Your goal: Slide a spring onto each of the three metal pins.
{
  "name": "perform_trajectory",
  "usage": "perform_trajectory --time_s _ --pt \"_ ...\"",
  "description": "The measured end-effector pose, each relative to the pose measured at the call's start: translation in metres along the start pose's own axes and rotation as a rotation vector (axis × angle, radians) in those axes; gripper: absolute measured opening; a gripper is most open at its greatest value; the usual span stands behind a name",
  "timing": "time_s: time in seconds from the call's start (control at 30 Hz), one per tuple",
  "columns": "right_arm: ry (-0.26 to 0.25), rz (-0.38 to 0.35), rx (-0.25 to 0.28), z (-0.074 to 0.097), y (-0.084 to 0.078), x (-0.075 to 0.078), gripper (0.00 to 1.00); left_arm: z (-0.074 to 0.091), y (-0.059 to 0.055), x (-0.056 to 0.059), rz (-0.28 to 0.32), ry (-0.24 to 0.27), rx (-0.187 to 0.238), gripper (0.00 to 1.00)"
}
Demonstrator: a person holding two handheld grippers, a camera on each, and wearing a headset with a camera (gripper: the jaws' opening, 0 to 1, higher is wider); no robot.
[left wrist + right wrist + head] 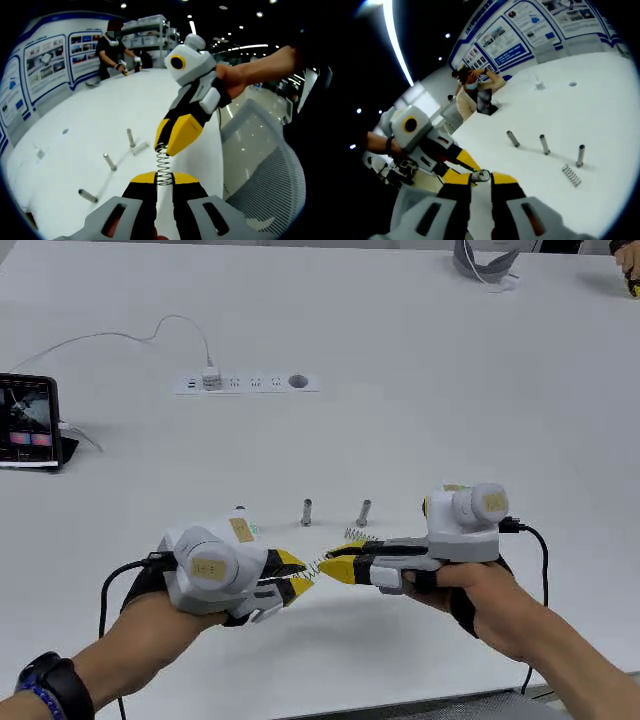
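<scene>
Lower centre of the frame: left tongs [297,574] and right tongs [334,563] each pinch an end of one spring [316,566]. The pins [307,512] just above stand bare. Next, I'd guess, one lets go and the other threads it.

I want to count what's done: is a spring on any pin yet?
No, all three pins stand bare, and one spring lies loose on the table beside them.
</scene>
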State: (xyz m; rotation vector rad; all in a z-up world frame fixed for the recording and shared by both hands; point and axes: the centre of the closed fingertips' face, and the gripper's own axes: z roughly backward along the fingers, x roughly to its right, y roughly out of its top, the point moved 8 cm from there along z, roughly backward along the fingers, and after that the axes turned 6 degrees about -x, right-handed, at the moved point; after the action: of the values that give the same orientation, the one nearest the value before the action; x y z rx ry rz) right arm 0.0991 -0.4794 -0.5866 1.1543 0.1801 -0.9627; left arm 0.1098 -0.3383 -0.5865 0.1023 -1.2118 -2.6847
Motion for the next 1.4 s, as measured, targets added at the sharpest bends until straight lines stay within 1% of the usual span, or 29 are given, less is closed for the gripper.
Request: perform_trajectory --time_s 0.13,0.23,0.47,0.57,0.67,0.73,0.8,0.83,0.9,1.0,1.13,1.2,1.3,1.37,1.4 --pt "0.0 0.006 -0.009 -0.001 0.001 -0.001 0.15 -0.002 0.003 0.002 -0.012 -0.012 0.003 0.1" --pt "0.015 0.019 -0.009 -0.001 0.004 -0.004 0.13 -0.003 0.004 0.002 -0.025 -0.014 -0.001 0.1" --pt "0.024 0.086 -0.043 0.0 0.014 -0.008 0.12 -0.004 0.009 -0.001 -0.023 -0.019 0.007 0.1" --pt "0.018 0.136 -0.076 0.001 0.018 -0.009 0.12 -0.004 0.011 -0.002 -0.015 -0.022 0.015 0.1" --pt "0.017 0.213 -0.146 0.002 0.023 -0.011 0.12 -0.005 0.013 -0.002 -0.02 -0.027 0.019 0.1" --pt "0.024 0.25 -0.179 0.002 0.026 -0.012 0.12 -0.006 0.014 -0.001 -0.024 -0.032 0.021 0.1" --pt "0.035 0.298 -0.228 0.002 0.028 -0.013 0.12 -0.006 0.015 0.0 -0.025 -0.041 0.024 0.1" --pt "0.041 0.336 -0.264 0.001 0.03 -0.015 0.12 -0.007 0.016 0.001 -0.028 -0.047 0.025 0.1" --pt "0.053 0.384 -0.301 0.001 0.032 -0.017 0.12 -0.007 0.016 0.001 -0.035 -0.055 0.026 0.1" --pt "0.068 0.469 -0.369 0.001 0.038 -0.021 0.12 -0.006 0.019 0.002 -0.033 -0.066 0.038 0.1" --pt "0.091 0.556 -0.438 0.002 0.042 -0.023 0.12 -0.006 0.022 0.003 -0.032 -0.076 0.052 0.1" --pt "0.103 0.604 -0.485 0.004 0.044 -0.023 0.12 -0.006 0.024 0.004 -0.033 -0.083 0.059 0.1" --pt "0.122 0.649 -0.524 0.004 0.047 -0.026 0.13 -0.005 0.027 0.006 -0.037 -0.09 0.068 0.1" --pt "0.13 0.698 -0.563 0.004 0.047 -0.027 0.13 -0.005 0.029 0.006 -0.039 -0.096 0.076 0.1" --pt "0.134 0.709 -0.581 0.004 0.046 -0.027 0.13 -0.005 0.03 0.006 -0.04 -0.097 0.078 0.1"
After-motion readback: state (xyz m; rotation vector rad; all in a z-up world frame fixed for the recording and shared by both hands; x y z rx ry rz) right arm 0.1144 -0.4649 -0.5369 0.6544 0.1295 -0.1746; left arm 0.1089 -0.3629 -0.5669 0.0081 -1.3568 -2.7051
